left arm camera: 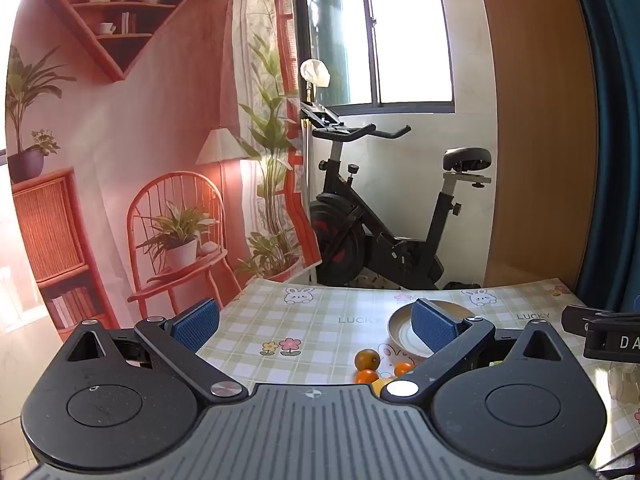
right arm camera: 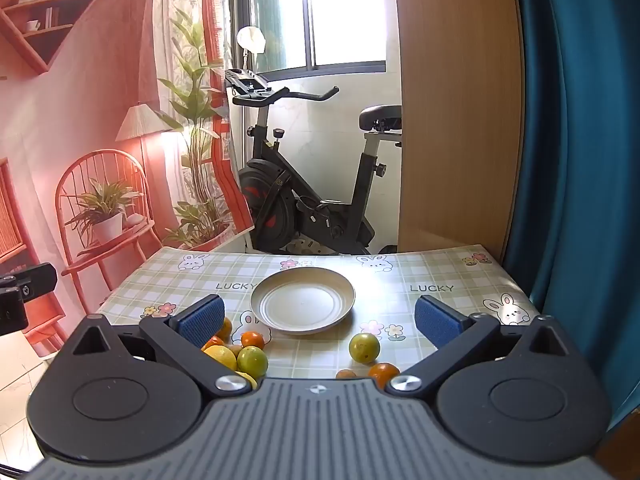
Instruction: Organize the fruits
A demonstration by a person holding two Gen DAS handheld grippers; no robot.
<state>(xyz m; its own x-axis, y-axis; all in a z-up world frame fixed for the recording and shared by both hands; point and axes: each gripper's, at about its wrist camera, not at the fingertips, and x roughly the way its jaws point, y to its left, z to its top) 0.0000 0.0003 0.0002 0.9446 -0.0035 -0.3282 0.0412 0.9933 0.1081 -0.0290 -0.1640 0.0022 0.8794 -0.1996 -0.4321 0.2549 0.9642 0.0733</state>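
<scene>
Beyond the worktop (right arm camera: 440, 276), with its checked cloth of rabbits and flowers, we saw a black exercise bike (right arm camera: 304, 184) standing under the window (right arm camera: 344, 12). A printed backdrop (left arm camera: 152, 152) hung left, a teal curtain (right arm camera: 576, 160) right.

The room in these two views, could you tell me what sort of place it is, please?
Probably a room in a home: an exercise bike stands by a window, and a table with a bunny-print checked cover holds a plate. The cosy interior on the left is only a printed backdrop.

Left gripper (left arm camera: 314, 326) and right gripper (right arm camera: 320, 320): black linkage arms showing silver pivot screws, blue textured pads (right arm camera: 200, 324), ribbed grey housing.
</scene>
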